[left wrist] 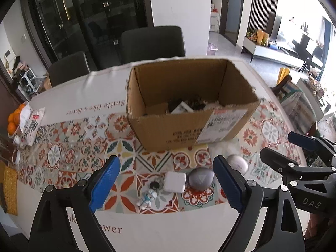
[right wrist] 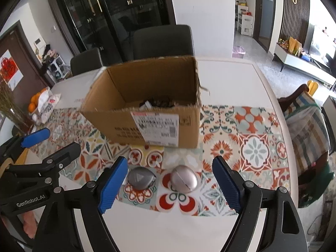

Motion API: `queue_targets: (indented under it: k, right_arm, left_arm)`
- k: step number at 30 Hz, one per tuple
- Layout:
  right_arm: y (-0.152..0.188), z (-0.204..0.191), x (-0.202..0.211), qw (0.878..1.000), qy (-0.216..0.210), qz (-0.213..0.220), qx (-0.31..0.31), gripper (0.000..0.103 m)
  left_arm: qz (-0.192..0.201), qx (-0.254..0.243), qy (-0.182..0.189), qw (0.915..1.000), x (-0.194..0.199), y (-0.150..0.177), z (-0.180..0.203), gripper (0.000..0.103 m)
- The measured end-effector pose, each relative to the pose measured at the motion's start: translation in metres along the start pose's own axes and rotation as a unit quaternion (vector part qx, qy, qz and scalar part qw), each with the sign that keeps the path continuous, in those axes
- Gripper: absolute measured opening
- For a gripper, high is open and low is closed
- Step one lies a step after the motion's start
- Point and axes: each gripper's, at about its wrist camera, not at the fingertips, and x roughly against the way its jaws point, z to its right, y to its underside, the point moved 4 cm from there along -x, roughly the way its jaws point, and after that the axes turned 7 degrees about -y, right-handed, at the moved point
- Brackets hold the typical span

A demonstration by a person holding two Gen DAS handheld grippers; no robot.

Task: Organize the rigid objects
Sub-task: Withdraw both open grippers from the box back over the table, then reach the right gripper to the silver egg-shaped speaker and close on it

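1. Two hand-held grippers hang over the table, side by side: the left gripper [left wrist: 166,180] and the right gripper [right wrist: 170,180]. Each has two ridged blue pads on black arms. Both stand spread wide with nothing pinched between the jaws.
2. Four small loose things lie on the patterned tablecloth [left wrist: 69,153] in front of the box: one white square charger [left wrist: 175,182], one little white-and-blue figurine [left wrist: 147,197] with a dark keyring, one dark grey rounded case [right wrist: 140,178] marked with a triangle, and one silver egg-shaped case [right wrist: 184,178] with a seam across it.
3. The two cases sit near each other but apart, both lying between the right gripper's open pads; the charger touches the grey case's left side in the left view.
4. One open cardboard box [right wrist: 147,96] stands behind them, plain brown with a printed shipping label on its near wall (edges torn ragged). Inside lie dark, tangled items and something white; I cannot tell what they are.
5. Two dark chairs [left wrist: 153,42] stand beyond the table.
6. One bag of oranges [left wrist: 14,119] rests at the far left.
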Motion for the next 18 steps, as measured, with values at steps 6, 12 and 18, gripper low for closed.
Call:
queue_targets:
  k: [6, 12, 18]
  right_arm:
    - [0.015, 0.007, -0.013, 1.000, 0.003, -0.020, -0.001, 0.082]
    - [0.027, 0.012, -0.030, 0.999, 0.003, -0.042, 0.001, 0.082]
    - [0.037, 0.017, -0.050, 0.998, 0.003, -0.064, 0.000, 0.082]
  left_arm:
    - [-0.017, -0.011, -0.005, 0.9998, -0.013, 0.015, 0.008, 0.091]
    - [-0.042, -0.021, -0.007, 0.9989, -0.031, 0.030, 0.015, 0.091]
    - [-0.066, -0.024, -0.008, 0.9975, -0.049, 0.043, 0.020, 0.091]
